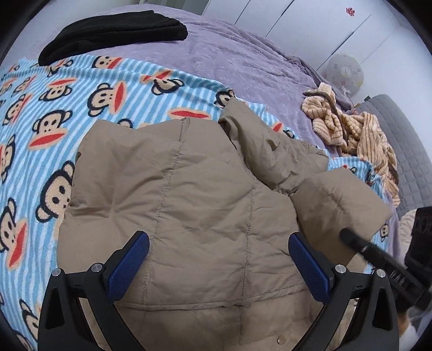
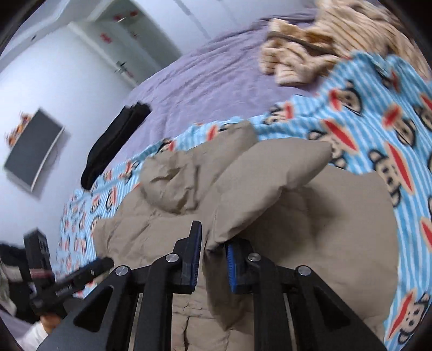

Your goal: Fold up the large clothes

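We have the tan puffer jacket [image 1: 194, 205] partly folded at centre frame, one sleeve [image 2: 259, 189] still raised. Our right gripper [image 2: 214, 252] pinches that sleeve's edge; our left gripper [image 1: 218, 259] hangs wide open, empty, with more folds left

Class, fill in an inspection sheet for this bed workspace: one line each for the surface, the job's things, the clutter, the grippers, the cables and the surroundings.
Surface: purple bedspread with a blue striped monkey blanket laid over it.
Job's things: tan padded jacket spread on the blanket, one sleeve lifted over the body.
Clutter: folded black garment at the far side; crumpled striped orange garment on the bedspread.
Grippers: left gripper open above the jacket, fingers apart; right gripper with fingers narrowly apart around the sleeve's edge, firm pressing unclear.
Cables: nothing seen.
Surroundings: white wardrobe doors, a round pale lamp, a dark wall screen.
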`<state>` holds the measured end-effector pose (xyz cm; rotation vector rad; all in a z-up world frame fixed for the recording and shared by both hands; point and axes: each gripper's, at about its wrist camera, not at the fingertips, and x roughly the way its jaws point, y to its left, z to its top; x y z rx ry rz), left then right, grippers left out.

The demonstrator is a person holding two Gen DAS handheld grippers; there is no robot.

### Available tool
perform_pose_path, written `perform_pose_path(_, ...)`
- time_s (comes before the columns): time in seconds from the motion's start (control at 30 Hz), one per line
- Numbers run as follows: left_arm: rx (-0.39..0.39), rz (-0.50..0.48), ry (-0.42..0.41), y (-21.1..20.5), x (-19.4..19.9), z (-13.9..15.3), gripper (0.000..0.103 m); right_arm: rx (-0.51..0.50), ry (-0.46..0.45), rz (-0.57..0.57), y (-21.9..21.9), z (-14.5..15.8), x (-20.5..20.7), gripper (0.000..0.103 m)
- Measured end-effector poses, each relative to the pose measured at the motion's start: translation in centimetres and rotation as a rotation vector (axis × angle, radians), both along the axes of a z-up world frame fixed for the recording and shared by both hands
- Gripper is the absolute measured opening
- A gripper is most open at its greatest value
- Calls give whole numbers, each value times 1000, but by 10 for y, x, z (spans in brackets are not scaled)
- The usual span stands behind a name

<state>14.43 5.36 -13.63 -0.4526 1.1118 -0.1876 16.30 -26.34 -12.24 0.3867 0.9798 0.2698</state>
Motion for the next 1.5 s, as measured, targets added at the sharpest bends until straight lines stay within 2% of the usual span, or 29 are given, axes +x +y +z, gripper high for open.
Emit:
perform_pose_path(0.13,-157,24,26,19,-2,-5,103,-135,6,221,74,-13,-12,19)
perform_pose_path(0.23,-244,23,43,24,-2,-7,103,-209,88,320,108,-41,-23,22)
perform_pose_path(0.27,-267,15,44,23,-1,-7,103,-228,109,339,112,-49,-27,32)
perform_pose_path(0.3,-291,3,44,22,0,-7,103,-248,121,359,118,-54,-32,47)
perform_pose_path(0.33,-316,-11,45,19,1,-7,103,-260,120,374,121,-56,-37,57)
perform_pose_path(0.37,-338,-29,48,16,1,-7,103,-268,113,384,122,-56,-41,70)
perform_pose_path(0.43,-369,-73,61,6,5,-8,103,-286,91,391,121,-51,-50,73)
perform_pose_path(0.47,-362,-91,71,0,7,-10,103,-294,86,381,118,-48,-53,73)
perform_pose_path(0.53,-298,-111,89,-11,12,-16,103,-288,87,333,100,-43,-60,73)
perform_pose_path(0.63,-224,-138,132,-26,20,-32,102,-223,130,219,51,-39,-70,73)
perform_pose_path(0.67,-219,-147,140,-31,22,-37,101,-189,154,182,33,-40,-74,66)
perform_pose_path(0.7,-215,-159,149,-37,25,-40,93,-152,178,157,16,-43,-78,44)
perform_pose_path(0.73,-215,-172,157,-43,28,-43,75,-122,209,140,0,-47,-84,35)
perform_pose_path(0.77,-216,-182,171,-49,30,-46,63,-118,245,123,-15,-53,-91,30)
perform_pose_path(0.8,-213,-186,188,-54,33,-49,38,-135,265,108,-24,-57,-98,29)
perform_pose_path(0.83,-208,-184,197,-57,33,-51,19,-165,281,91,-33,-63,-106,28)
perform_pose_path(0.87,-212,-180,196,-60,33,-50,16,-191,298,75,-41,-68,-111,25)
perform_pose_path(1.0,-164,-149,112,-57,23,-31,16,-247,258,-19,-66,-73,-104,23)
perform_pose_path(1.07,-127,-124,114,-50,20,-32,16,-287,204,-71,-75,-67,-93,23)
perform_pose_path(1.17,-85,-122,148,-48,22,-49,16,-404,141,-143,-89,-63,-74,22)
perform_pose_path(1.3,12,-148,127,-59,23,-55,16,-316,206,-187,-112,-91,-60,19)
perform_pose_path(1.37,63,-138,118,-60,20,-49,17,-340,199,-177,-108,-98,-60,19)
perform_pose_path(1.4,97,-131,113,-59,17,-43,19,-352,193,-176,-107,-98,-61,19)
perform_pose_path(1.43,136,-127,108,-58,15,-38,28,-355,193,-176,-105,-96,-62,19)
perform_pose_path(1.47,186,-116,97,-55,12,-31,33,-346,199,-175,-105,-94,-63,19)
perform_pose_path(1.5,225,-110,79,-52,8,-24,47,-330,209,-172,-106,-92,-64,21)
